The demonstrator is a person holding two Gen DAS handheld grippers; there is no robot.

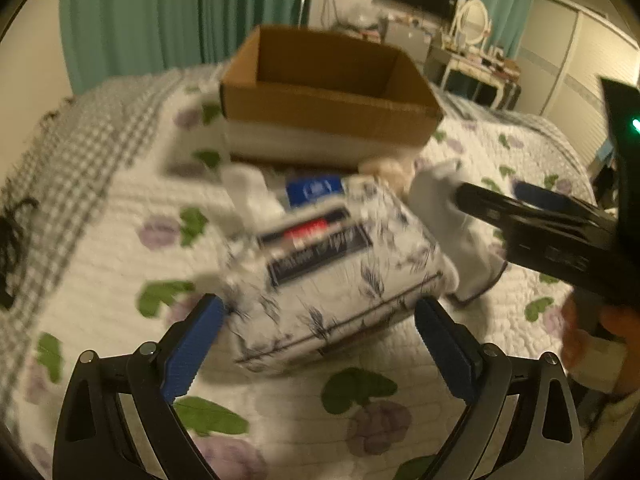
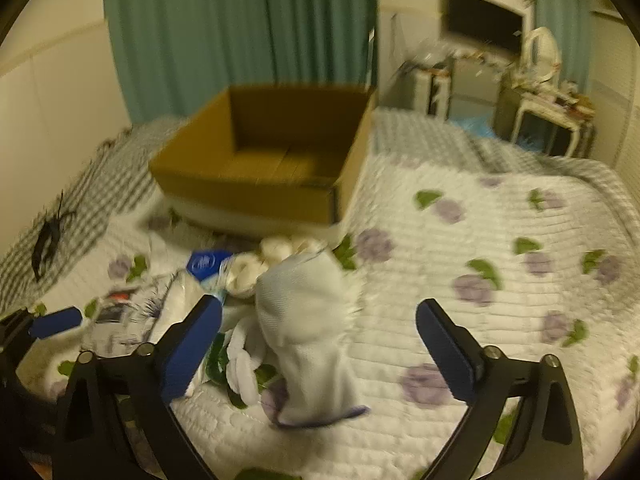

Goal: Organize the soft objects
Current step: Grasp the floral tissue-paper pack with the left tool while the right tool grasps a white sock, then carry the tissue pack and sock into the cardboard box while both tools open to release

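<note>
A white tissue pack with a dark floral print (image 1: 332,276) lies on the bed, just ahead of my open left gripper (image 1: 320,344), whose blue pads stand on either side of its near end. A white sock (image 2: 308,328) lies between the jaws of my open right gripper (image 2: 320,344); the sock also shows in the left wrist view (image 1: 452,216). Behind them lie a blue-labelled pack (image 2: 206,262), cotton balls (image 2: 276,252) and a white fluffy item (image 2: 240,364). An open, empty cardboard box (image 1: 324,100) stands further back on the bed, also in the right wrist view (image 2: 272,156).
The bed has a white quilt with purple flowers (image 2: 480,260) and a grey checked blanket (image 1: 88,128) at the left. A black hair tie (image 2: 48,240) lies on the blanket. Green curtains, a TV and a dressing table (image 1: 472,52) are beyond the bed.
</note>
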